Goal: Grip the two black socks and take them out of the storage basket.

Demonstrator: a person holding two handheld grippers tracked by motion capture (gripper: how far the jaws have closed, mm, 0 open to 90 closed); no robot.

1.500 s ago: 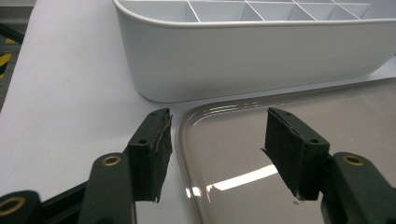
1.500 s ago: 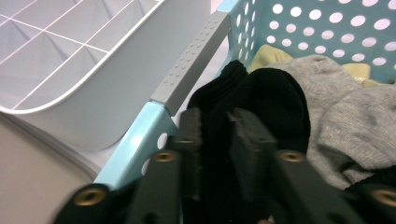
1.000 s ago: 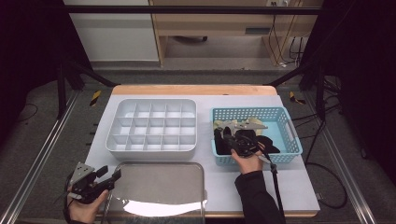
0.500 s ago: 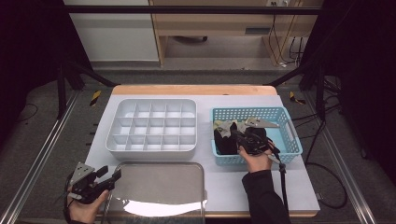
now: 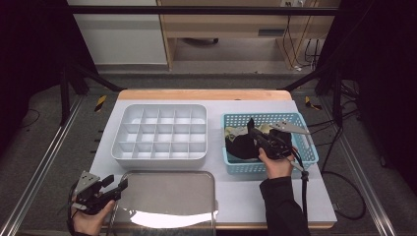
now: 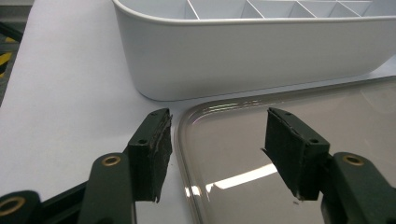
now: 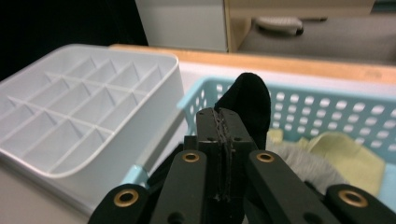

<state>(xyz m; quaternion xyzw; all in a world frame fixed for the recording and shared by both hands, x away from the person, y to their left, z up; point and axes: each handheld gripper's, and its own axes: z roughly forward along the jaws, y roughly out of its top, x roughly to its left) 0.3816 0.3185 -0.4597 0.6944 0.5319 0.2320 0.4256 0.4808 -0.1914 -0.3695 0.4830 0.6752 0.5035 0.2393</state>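
Note:
My right gripper is above the blue basket, shut on a black sock. One end of the sock is lifted and the rest lies in the basket. In the right gripper view the jaws are pressed together on the black sock, which sticks up past them. At the table's front left, my left gripper stands open at the corner of a clear lid. In the left gripper view its pads straddle the lid's rim without touching it.
A white divided tray sits left of the basket; its wall rises just beyond the lid. Yellow and grey cloths lie in the basket. A wooden edge borders the table's far side.
My right gripper has risen and shifted a little to the right over the basket, drawing the black sock's end up with it. The left gripper has stayed in place.

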